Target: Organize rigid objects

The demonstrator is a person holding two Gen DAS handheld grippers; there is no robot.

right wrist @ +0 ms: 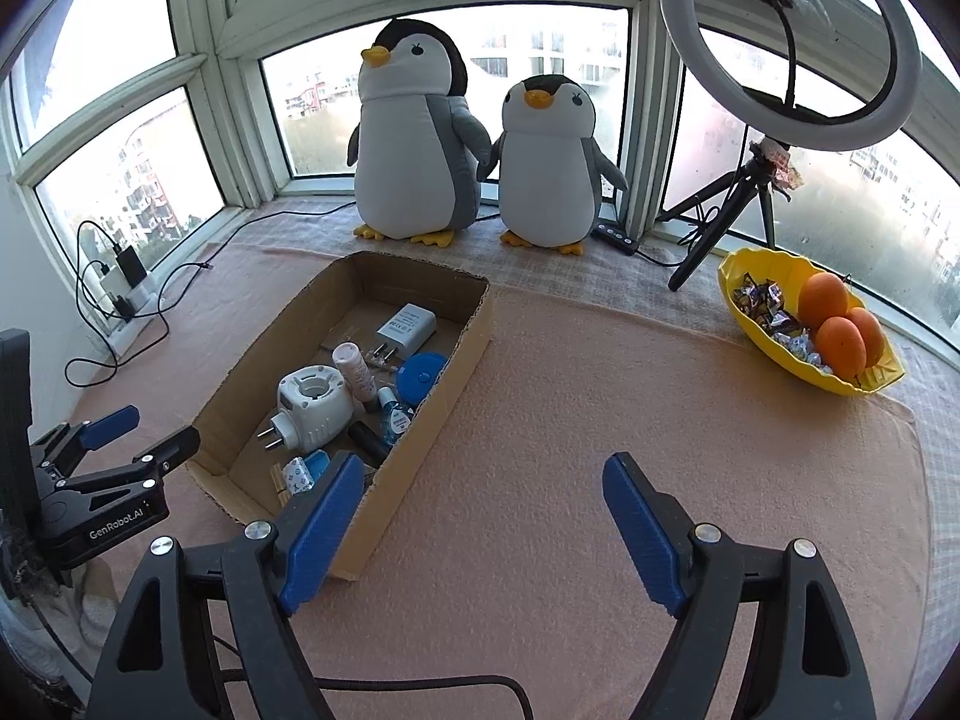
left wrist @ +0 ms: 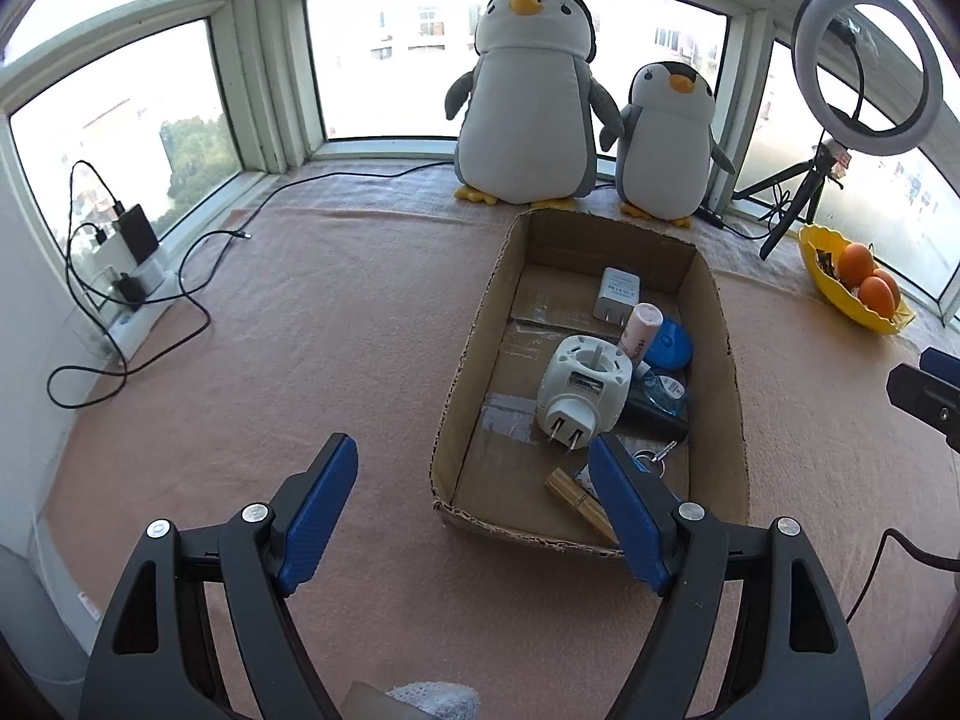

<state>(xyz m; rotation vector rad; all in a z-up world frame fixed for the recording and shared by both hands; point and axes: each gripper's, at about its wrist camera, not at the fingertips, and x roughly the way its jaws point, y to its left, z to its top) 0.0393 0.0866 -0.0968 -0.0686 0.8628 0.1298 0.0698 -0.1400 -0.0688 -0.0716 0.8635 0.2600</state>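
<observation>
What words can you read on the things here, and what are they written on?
"GenRobot.AI": on the black body of the left tool, seen in the right wrist view.
White charger in the cardboard box: printed lines, too small to read.
Pink-capped tube: lettering too blurred to read.
Small blue bottle: label unreadable.

An open cardboard box (right wrist: 468,324) is seen on pink cloth; a white plug adapter (right wrist: 315,408), white charger (right wrist: 407,324), blue round case (right wrist: 423,375) and wooden clothespin (left wrist: 579,504) are held inside.
</observation>
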